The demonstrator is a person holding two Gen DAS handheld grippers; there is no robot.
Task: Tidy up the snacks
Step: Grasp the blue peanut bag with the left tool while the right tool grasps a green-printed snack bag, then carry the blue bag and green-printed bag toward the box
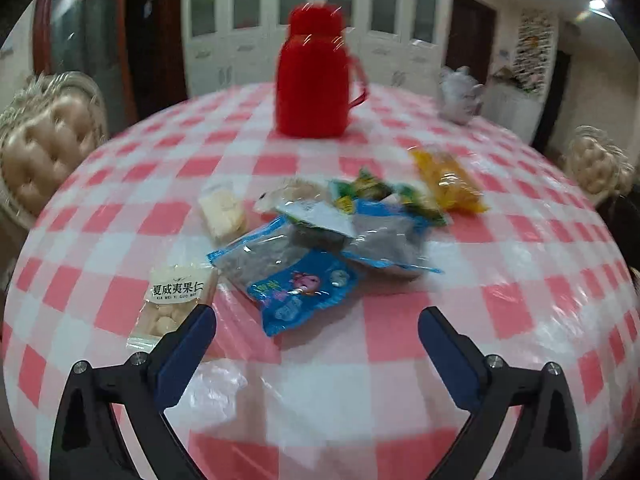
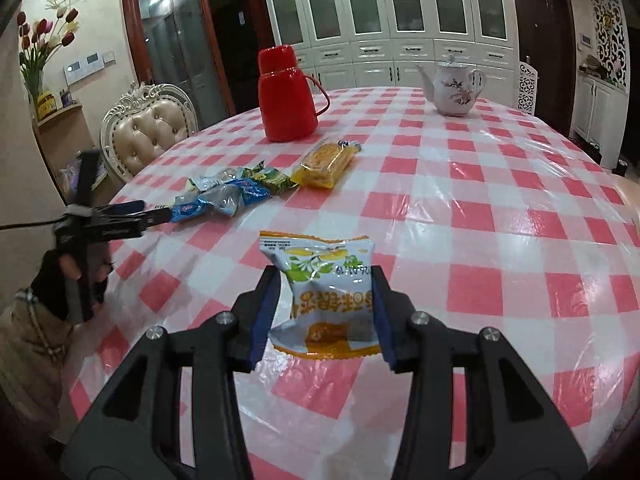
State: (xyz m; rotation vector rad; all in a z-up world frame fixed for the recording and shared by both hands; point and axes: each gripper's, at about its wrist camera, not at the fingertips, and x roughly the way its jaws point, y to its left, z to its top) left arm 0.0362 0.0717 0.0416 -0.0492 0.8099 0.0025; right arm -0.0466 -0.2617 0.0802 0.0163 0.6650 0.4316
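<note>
A round table (image 2: 500, 208) under a pink-and-white checked cloth is filling both views. Far ahead of both tongs a red thermos jug (image 2: 288, 96) is standing upright, and a white teapot (image 2: 454, 88) is sitting well to its right. Ahead of the left gripper (image 1: 316, 330), whose blue-padded fingers are spread wide with nothing between them, a loose heap of snack packets (image 1: 320, 236) is lying, blue ones overlapping green ones; the left view is motion-blurred, so the packets in the middle of the heap are hard to separate. A yellow packet (image 1: 448, 180) is lying beyond the heap to the right. A clear nut packet (image 1: 172, 300) with Chinese print is lying just beside the left finger. The right gripper (image 2: 326, 278) is bracketing a white-and-orange snack packet (image 2: 324, 292), its pads appearing to press both sides.
</note>
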